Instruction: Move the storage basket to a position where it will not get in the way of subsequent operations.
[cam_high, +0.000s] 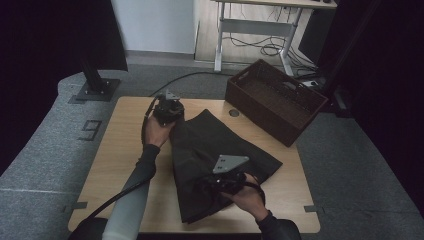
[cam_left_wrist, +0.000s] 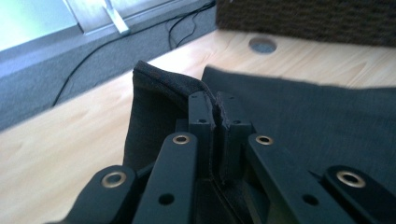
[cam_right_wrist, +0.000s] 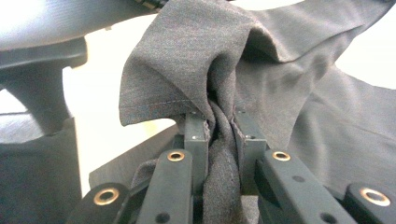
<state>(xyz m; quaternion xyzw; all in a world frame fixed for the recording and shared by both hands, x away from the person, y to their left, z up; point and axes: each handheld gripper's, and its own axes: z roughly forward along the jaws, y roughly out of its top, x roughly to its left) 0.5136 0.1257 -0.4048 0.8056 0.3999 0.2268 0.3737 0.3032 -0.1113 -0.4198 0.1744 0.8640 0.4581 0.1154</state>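
- Nearest to me, by the near edge of the tabletop (cam_high: 115, 165), is my right gripper (cam_high: 220, 184). Its jaws are clamped on a bunched-up fold of the dark grey cloth (cam_high: 220, 150); in the right gripper view the fabric is squeezed between the pads and spills up over them, with a stitched hem showing.
- The cloth itself lies over the middle of the tabletop, running from close to the near edge up toward the far edge, wrinkled and partly lifted where I've got hold of it.
- Further out, near the far edge and left of the middle, is my left gripper (cam_high: 169, 111). Jaws pinched together on a thin edge of the same cloth; the left gripper view shows that corner pulled up off the wood between the pads.
- Just past that, there's a round grommet hole (cam_high: 234, 113) in the tabletop near the far edge.
- Beyond the far right corner sits a brown woven basket (cam_high: 300, 102), overhanging the tabletop, apart from the cloth.
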